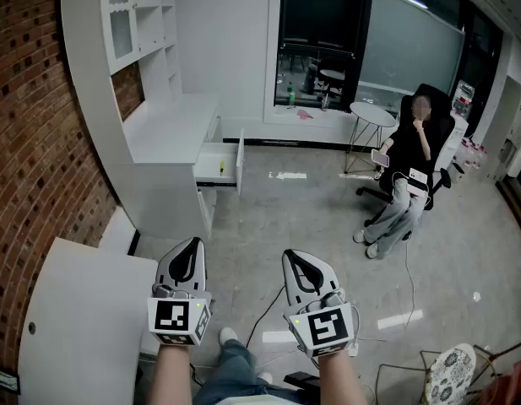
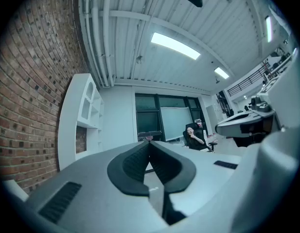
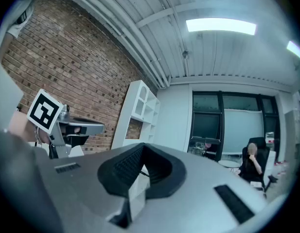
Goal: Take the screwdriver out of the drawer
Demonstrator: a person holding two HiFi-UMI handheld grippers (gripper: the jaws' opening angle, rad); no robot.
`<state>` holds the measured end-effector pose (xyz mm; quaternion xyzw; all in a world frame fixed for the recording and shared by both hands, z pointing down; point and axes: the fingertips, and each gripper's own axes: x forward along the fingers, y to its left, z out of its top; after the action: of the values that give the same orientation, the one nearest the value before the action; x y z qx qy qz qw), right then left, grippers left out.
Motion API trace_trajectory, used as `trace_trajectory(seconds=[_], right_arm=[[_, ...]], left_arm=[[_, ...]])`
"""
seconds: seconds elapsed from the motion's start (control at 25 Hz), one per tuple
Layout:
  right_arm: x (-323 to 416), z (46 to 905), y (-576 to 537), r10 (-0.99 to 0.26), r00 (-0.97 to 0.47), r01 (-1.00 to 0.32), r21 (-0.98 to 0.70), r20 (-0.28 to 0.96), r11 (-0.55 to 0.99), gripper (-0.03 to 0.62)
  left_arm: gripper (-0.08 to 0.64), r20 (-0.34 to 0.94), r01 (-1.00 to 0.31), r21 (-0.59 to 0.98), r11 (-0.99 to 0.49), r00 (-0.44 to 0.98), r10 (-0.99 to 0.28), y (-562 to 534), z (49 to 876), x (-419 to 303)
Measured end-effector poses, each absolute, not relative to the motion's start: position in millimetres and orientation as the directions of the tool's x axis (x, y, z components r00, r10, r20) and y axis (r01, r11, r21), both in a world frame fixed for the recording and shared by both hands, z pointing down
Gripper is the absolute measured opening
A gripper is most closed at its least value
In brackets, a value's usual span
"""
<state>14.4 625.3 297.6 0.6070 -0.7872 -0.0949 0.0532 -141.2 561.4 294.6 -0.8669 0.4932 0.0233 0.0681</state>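
- You are holding the left tool (image 1: 191,247) low in the head view, pointing roughly level. Its pads (image 2: 135,161) are pressing together at the tips, with nothing between them.
- You are holding the right tool (image 1: 291,256) just beside it, also about level. Its pads (image 3: 123,166) are meeting at the tips and pinching nothing.
- The drawer (image 1: 240,163) is standing pulled out from the white cabinet (image 1: 171,129), ahead of both tools and well apart from them.
- The screwdriver (image 1: 222,166) is lying inside that drawer. It is showing only as a small yellow mark, too small to make out further.
- Neither tool is touching the drawer or the screwdriver.
- A white surface (image 1: 83,310) is sitting to the left of your left hand, by the brick wall (image 1: 32,142).
- A person (image 1: 408,171) is sitting in a black chair at the far right, well apart from the drawer.
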Motion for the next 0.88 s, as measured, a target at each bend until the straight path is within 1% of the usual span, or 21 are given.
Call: trace_trajectory(seconds=[0.24, 0.36, 0.48, 0.68, 0.88], right_arm=[[19, 298, 607, -0.969, -0.244, -0.949, 0.215, -0.034, 0.232, 0.008], [16, 302, 597, -0.971, -0.237, -0.950, 0.213, -0.023, 0.227, 0.008], [11, 308, 581, -0.971, -0.241, -0.947, 0.222, -0.010, 0.233, 0.008], [10, 315, 528, -0.968, -0.251, -0.945, 0.215, 0.006, 0.247, 0.009], [2, 319, 446, -0.965, -0.261, -0.934, 0.246, 0.021, 0.258, 0.009]], left_arm=[[0.012, -0.115, -0.840, -0.132, -0.526, 0.541, -0.833, 548, 292, -134], [0.012, -0.101, -0.839, -0.124, -0.529, 0.541, -0.835, 539, 298, -139], [0.012, -0.089, -0.843, -0.102, -0.529, 0.537, -0.839, 519, 307, -144], [0.011, -0.116, -0.828, -0.013, -0.560, 0.558, -0.822, 470, 312, -147], [0.009, -0.092, -0.822, 0.023, -0.568, 0.564, -0.820, 386, 325, -153]])
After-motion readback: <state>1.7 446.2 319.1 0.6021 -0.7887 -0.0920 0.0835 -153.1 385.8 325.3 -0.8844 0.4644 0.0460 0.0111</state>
